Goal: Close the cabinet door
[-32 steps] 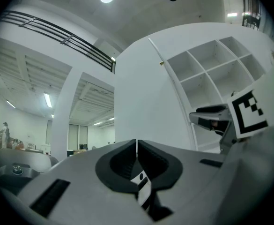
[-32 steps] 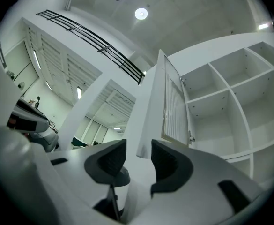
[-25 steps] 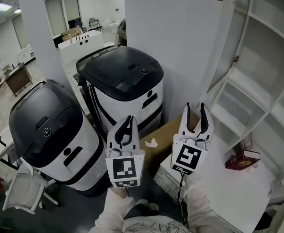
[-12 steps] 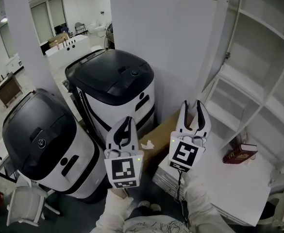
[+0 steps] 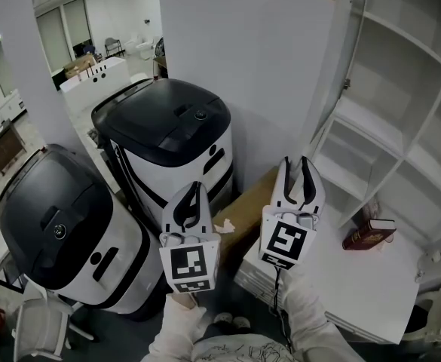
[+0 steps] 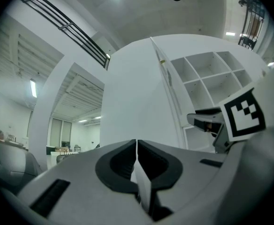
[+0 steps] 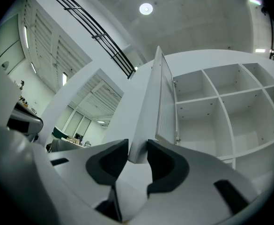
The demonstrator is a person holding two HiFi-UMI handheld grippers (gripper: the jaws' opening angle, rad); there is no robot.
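Observation:
The tall white cabinet door (image 5: 258, 66) stands swung open, hinged to the white shelf cabinet (image 5: 401, 89) on the right. My right gripper (image 5: 294, 162) points up at the door's lower edge. In the right gripper view the door (image 7: 151, 102) is seen edge-on, and its bottom corner shows in the gap of the right gripper (image 7: 137, 144). Its jaws have just been closing but stand open, and I see no pad pressing on the door. My left gripper (image 5: 193, 187) is held lower left, shut and empty; its view faces the door (image 6: 132, 97) past the left gripper (image 6: 137, 142).
Two black-topped white bins (image 5: 167, 127) (image 5: 50, 217) stand left of the door. A cardboard box (image 5: 243, 210) lies under the grippers. A red book (image 5: 369, 234) rests on the white tabletop (image 5: 356, 285) below the empty cabinet shelves.
The right gripper's jaws have narrowed. The head view has shifted, so the bins and door sit further left in the picture. Both grippers stay nearly in place.

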